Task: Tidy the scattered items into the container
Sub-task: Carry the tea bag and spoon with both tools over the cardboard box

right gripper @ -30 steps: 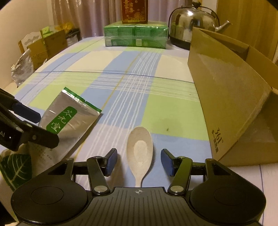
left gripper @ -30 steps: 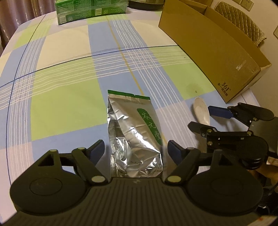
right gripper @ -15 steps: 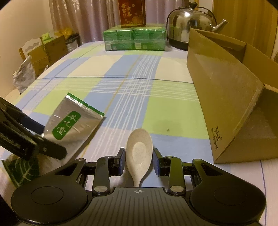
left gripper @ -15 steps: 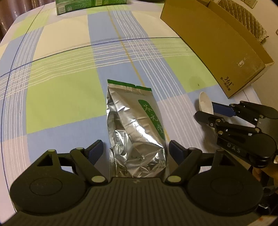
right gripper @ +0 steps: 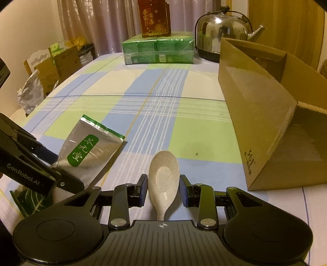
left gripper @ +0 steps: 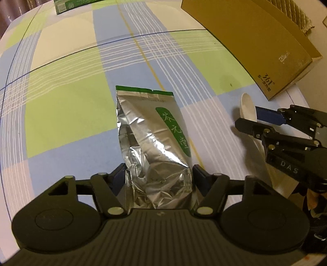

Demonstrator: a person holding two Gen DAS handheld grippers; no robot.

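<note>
A silver foil pouch (left gripper: 149,126) with a green label lies on the checked tablecloth. Its near end sits between the pads of my left gripper (left gripper: 158,176), whose jaws are closing and touch both edges of it. A pale speckled spoon (right gripper: 163,176) lies bowl forward between the pads of my right gripper (right gripper: 163,190), which is shut on the bowl's sides. The open cardboard box (right gripper: 255,112) stands to the right of the spoon. In the left wrist view the right gripper (left gripper: 248,117) holds the spoon (left gripper: 248,104) just below the box (left gripper: 255,41). The right wrist view shows the pouch (right gripper: 90,143) in the left gripper (right gripper: 67,171).
At the far end of the table stand a green shrink-wrapped pack (right gripper: 158,50), a red carton (right gripper: 154,18) on top of it, and a steel kettle (right gripper: 220,34). A green leaf-print packet (right gripper: 30,200) lies under the left gripper. Cartons (right gripper: 57,61) sit beyond the table's left edge.
The left gripper's jaws have drawn in from wide apart to the pouch's edges. The right gripper's jaws closed onto the spoon's bowl half a second ago and have stayed there.
</note>
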